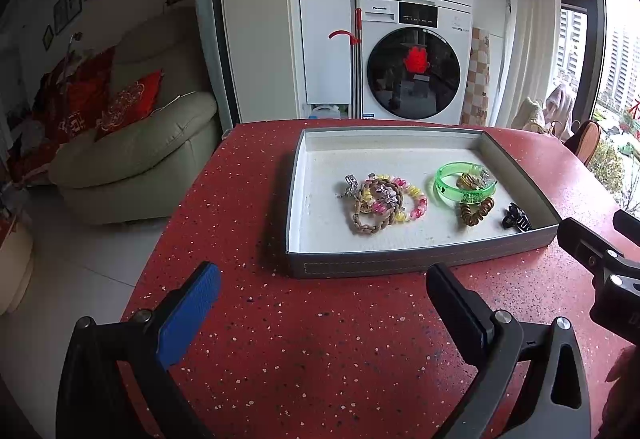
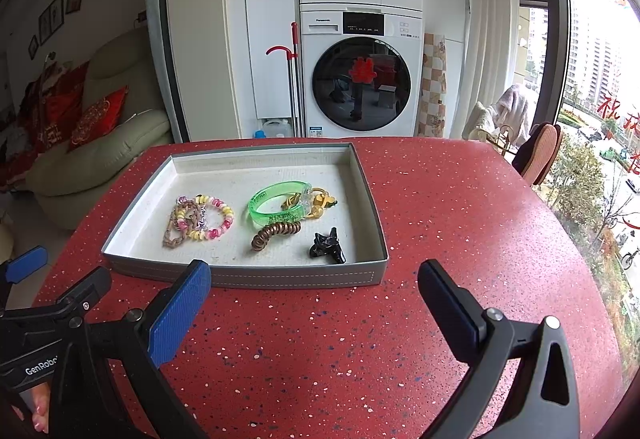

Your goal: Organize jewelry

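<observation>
Near the grey tray [image 2: 248,277], both grippers, left gripper [image 1: 322,293] and right gripper [image 2: 314,289], hover spread and empty; jewelry's inside it, so approach the green bangle [image 2: 276,205] from above, pinching its rim only.

Tray [image 2: 372,239] on table [image 2: 460,207], bracelets [image 2: 200,219] left inside, bangle [image 2: 276,203] and clip [image 2: 328,247] right, washer [image 2: 360,75] behind.

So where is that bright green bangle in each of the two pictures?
Left wrist view: the green bangle lies right of centre, in the tray's right half.
Right wrist view: the green bangle lies left of centre, in the middle of the tray.
Shared landmark: the black hair claw near the tray's near right corner.
</observation>
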The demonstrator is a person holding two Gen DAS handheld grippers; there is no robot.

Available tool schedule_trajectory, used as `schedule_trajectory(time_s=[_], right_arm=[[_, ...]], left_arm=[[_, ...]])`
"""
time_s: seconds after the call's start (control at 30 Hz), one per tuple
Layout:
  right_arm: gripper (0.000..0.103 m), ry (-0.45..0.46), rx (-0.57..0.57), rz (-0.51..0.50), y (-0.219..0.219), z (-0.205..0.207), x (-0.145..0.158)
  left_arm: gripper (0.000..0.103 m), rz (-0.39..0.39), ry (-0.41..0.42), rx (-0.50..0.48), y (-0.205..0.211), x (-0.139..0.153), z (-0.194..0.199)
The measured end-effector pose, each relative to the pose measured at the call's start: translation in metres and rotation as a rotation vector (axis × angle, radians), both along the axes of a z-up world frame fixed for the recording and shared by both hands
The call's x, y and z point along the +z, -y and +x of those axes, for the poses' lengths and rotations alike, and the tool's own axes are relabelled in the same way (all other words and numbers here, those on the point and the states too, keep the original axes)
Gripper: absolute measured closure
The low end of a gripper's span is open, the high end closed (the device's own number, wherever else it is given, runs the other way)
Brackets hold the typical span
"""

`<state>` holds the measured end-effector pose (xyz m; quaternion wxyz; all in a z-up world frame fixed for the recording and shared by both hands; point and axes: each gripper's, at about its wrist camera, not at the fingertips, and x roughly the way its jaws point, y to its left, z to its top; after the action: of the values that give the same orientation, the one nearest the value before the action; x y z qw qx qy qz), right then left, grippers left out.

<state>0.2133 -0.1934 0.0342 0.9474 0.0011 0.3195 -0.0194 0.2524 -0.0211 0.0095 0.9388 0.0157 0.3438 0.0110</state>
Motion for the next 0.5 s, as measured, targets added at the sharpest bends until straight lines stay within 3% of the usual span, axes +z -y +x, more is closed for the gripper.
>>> schedule_trajectory(time_s=[0.5], right_arm=[[0.0, -0.001, 0.001, 0.003, -0.0016, -0.0004, 0.0014]], left_arm=[[0.0, 0.0, -0.003, -0.001, 0.0001, -0.0002, -0.0001]])
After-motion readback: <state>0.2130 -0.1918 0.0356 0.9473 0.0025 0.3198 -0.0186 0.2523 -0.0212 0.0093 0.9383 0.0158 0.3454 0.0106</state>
